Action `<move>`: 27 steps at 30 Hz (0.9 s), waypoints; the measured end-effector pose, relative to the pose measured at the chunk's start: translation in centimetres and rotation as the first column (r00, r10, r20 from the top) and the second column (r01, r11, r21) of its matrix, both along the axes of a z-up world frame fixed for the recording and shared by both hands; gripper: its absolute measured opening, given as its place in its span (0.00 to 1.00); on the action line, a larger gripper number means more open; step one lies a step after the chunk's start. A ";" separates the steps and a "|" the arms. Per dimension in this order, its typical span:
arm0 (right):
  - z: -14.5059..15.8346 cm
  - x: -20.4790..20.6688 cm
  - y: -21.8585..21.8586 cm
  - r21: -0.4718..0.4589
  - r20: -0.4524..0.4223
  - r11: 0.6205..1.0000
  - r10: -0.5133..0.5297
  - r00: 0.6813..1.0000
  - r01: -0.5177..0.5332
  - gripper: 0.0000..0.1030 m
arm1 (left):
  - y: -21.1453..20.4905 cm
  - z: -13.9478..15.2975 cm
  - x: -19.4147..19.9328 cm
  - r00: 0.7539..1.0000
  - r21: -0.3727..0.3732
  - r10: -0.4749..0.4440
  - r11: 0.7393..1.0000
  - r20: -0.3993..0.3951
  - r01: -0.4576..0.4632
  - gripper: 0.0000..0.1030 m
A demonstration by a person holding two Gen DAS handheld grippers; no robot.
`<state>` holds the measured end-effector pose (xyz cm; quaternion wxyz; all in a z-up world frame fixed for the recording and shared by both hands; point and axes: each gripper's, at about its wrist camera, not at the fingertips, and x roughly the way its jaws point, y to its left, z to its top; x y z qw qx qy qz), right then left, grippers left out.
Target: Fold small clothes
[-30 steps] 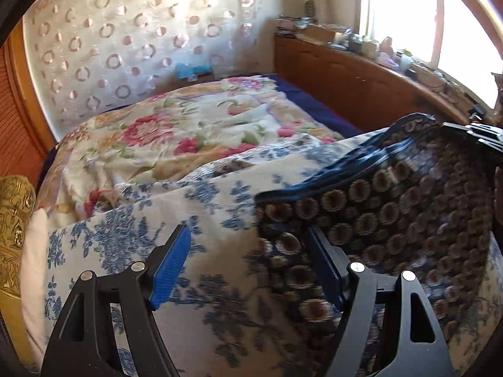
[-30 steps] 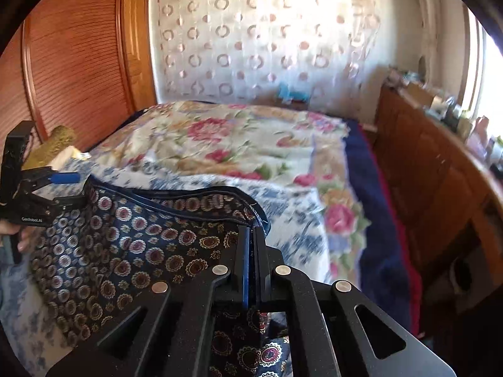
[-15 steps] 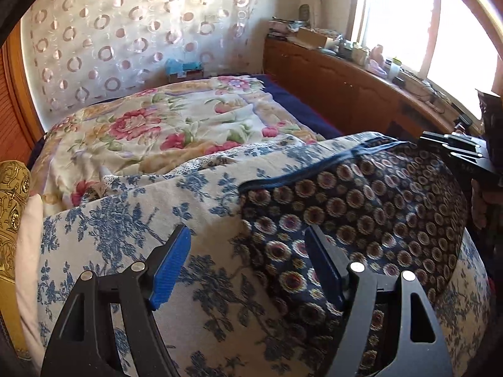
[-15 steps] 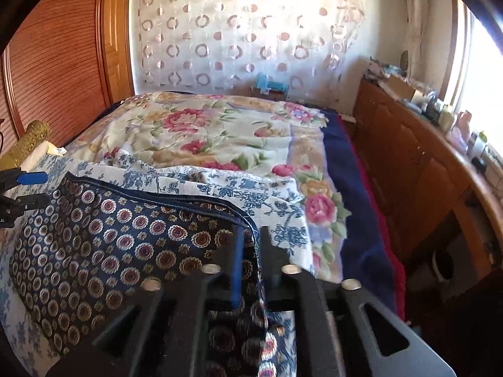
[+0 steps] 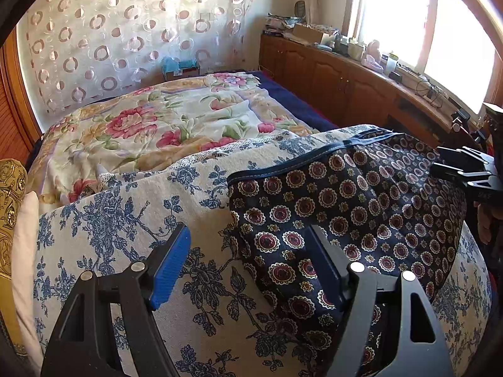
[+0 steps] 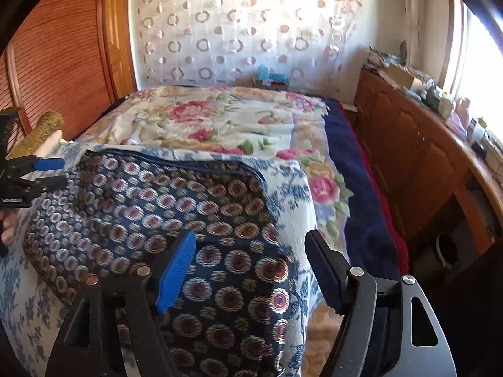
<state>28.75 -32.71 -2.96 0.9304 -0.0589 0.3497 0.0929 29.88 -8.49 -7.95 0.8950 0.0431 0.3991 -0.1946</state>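
A dark navy garment with round medallion print (image 5: 361,207) (image 6: 151,207) lies spread on a white cloth with blue flowers (image 5: 141,207) (image 6: 292,188), its blue waistband along the far edge. My left gripper (image 5: 248,257) hovers open over the garment's left edge, nothing pressed between its pads. My right gripper (image 6: 251,264) is above the garment's right part. Its jaws are opening, and the fabric lies beneath them, not pinched. Each gripper shows at the side of the other's view, the right gripper (image 5: 462,172) and the left gripper (image 6: 34,172).
A bed with a pink-flowered quilt (image 5: 163,125) stretches behind. Wooden cabinets (image 6: 418,157) with clutter on top run along the right under a bright window. A gold cushion (image 5: 11,207) sits at the left, and a wooden door (image 6: 63,62) beyond it.
My right gripper was shut on the garment's edge; it has let go and spread its jaws. The garment, held raised before, now lies flat on the blue-flowered cloth. The left gripper stayed open.
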 end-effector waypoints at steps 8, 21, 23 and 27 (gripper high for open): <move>-1.7 2.4 -1.9 0.071 -0.092 0.997 -0.017 0.996 0.024 0.73 | 0.0 -1.1 -0.1 0.997 -0.043 -0.038 0.998 -0.073 0.035 0.60; -2.0 2.6 -1.8 0.123 -0.095 0.991 0.066 0.993 -0.054 0.45 | 0.1 -1.7 0.2 0.991 -0.146 -0.055 0.989 -0.122 0.037 0.31; -2.1 2.5 -1.7 0.125 -0.100 0.990 0.077 0.992 -0.064 0.38 | 0.0 -1.7 0.4 0.988 -0.179 -0.073 0.983 -0.138 0.048 0.19; -2.0 2.2 -1.5 0.137 -0.106 0.986 0.112 0.988 -0.098 0.13 | -0.1 -1.3 0.0 0.989 -0.209 -0.088 0.976 -0.119 0.062 0.07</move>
